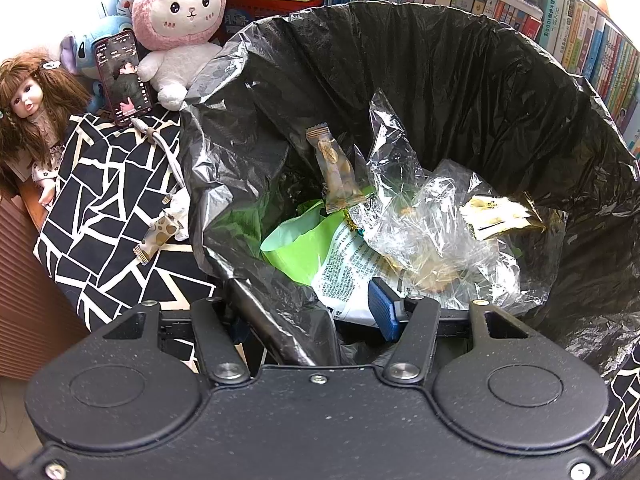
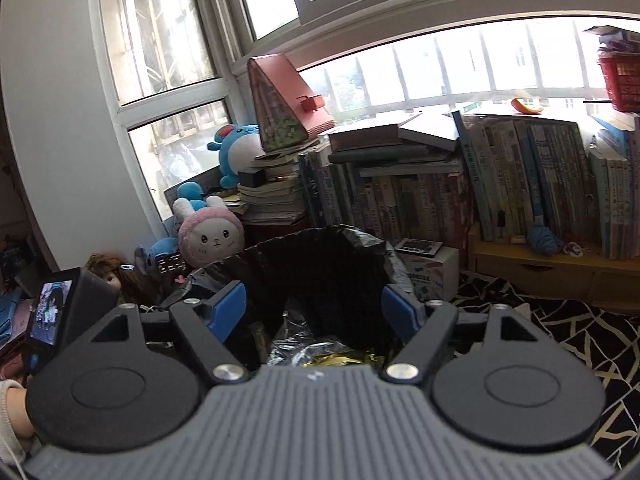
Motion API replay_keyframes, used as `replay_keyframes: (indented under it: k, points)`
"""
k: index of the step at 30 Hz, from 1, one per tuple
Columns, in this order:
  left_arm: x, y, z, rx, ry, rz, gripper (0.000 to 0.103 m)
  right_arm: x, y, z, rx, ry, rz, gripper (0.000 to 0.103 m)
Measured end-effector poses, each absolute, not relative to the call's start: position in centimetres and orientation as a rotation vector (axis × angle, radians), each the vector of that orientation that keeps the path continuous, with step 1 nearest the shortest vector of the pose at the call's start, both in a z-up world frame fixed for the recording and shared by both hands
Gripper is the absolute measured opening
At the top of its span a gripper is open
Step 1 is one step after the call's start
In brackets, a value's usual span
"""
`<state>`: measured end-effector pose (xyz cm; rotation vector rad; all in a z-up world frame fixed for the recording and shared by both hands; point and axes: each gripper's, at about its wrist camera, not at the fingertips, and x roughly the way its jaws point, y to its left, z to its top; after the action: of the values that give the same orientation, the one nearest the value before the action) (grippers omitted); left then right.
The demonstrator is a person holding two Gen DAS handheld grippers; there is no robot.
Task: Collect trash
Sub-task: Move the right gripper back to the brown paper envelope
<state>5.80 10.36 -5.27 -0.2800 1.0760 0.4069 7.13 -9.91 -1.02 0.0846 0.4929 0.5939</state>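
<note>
While your left tongs pinch the rim of the black plastic bin liner, your right tongs gape wide, empty, above the wrappers inside; a brown-spotted snack wrapper lies on the black-and-white patterned counter.

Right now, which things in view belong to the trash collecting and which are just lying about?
Job:
black plastic bin liner
brown snack wrapper in the bin
clear crumpled plastic film
spotted wrapper on the patterned cloth

Lying about:
pink-hooded plush rabbit
brown-haired doll
red-cased phone
shelved books
</note>
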Motion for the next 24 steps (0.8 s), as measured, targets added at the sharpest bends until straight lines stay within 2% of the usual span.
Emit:
replay_keyframes:
  k: [13, 24]
  points:
    - [5.8, 10.4, -5.4, -0.28, 1.076, 0.408, 0.056, 9.5, -16.0, -5.9, 0.069, 0.619, 0.337, 0.095]
    - [5.8, 10.4, -5.4, -0.279, 1.076, 0.406, 0.056, 10.2, -16.8, -12.2, -0.056, 0.759, 0.252, 0.095]
